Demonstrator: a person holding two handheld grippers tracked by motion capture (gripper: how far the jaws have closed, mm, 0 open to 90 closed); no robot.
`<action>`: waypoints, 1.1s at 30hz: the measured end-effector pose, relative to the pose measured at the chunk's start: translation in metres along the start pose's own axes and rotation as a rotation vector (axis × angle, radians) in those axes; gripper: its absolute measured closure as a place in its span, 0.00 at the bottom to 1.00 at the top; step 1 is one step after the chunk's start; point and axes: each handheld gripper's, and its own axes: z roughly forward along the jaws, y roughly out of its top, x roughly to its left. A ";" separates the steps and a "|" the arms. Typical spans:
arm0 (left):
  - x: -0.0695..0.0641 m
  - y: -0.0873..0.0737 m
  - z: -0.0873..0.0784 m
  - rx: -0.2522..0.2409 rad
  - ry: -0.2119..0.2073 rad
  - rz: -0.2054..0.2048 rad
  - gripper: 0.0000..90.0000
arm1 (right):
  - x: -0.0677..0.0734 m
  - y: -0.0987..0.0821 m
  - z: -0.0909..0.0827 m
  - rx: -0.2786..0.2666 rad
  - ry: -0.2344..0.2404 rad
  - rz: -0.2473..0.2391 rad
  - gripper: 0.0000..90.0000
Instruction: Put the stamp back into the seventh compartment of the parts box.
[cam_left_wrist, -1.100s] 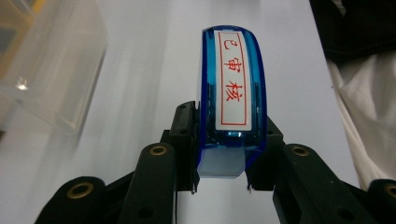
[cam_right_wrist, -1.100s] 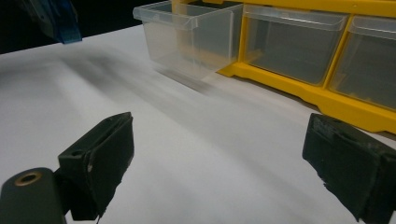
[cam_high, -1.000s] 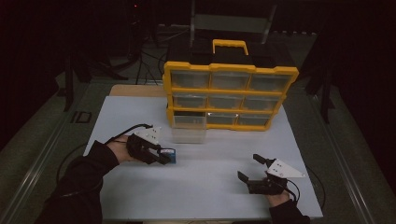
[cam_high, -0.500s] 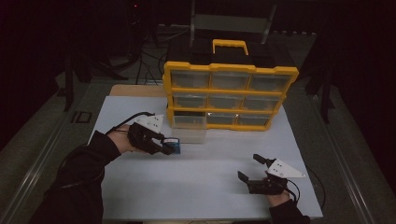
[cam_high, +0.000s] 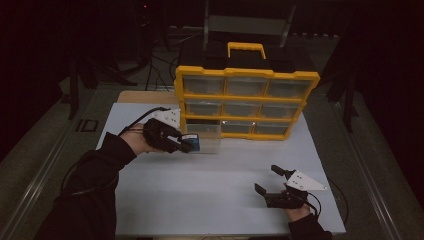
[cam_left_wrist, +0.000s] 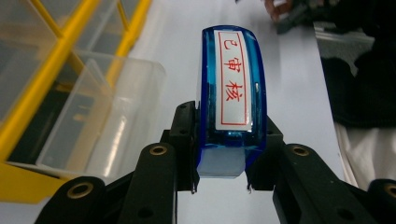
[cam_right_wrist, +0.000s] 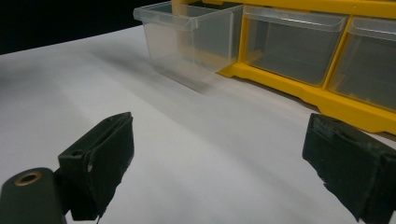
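Observation:
My left gripper (cam_left_wrist: 220, 154) is shut on a blue translucent stamp (cam_left_wrist: 232, 93) with a white label and red characters. In the high view the left gripper (cam_high: 192, 146) holds the blue stamp (cam_high: 194, 142) just above the table, right beside the pulled-out clear drawer (cam_high: 206, 136) at the bottom left of the yellow drawer cabinet (cam_high: 245, 97). The same clear drawer (cam_left_wrist: 100, 121) lies left of the stamp in the left gripper view. My right gripper (cam_high: 267, 181) rests open near the table's front right, nothing between its jaws. Its open pads (cam_right_wrist: 105, 158) face the drawer (cam_right_wrist: 191, 37).
The cabinet stands at the back middle of the white tabletop (cam_high: 210, 190) with a yellow handle (cam_high: 245, 49) on top and several clear drawers. Dark stands and cables surround the table. The person's sleeve (cam_high: 90, 190) crosses the front left.
The left gripper has lifted the stamp and carried it farther back, toward the open drawer. The right gripper has stayed put.

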 end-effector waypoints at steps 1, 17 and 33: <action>0.001 0.001 0.000 -0.005 0.007 -0.004 0.77 | 0.000 0.000 0.000 0.000 0.000 0.001 0.10; 0.014 0.017 0.008 -0.060 0.111 -0.105 0.77 | 0.000 0.000 -0.001 0.001 -0.005 0.001 0.10; 0.029 0.025 0.024 -0.110 0.235 -0.214 0.77 | 0.000 0.001 -0.002 -0.002 -0.011 0.000 0.10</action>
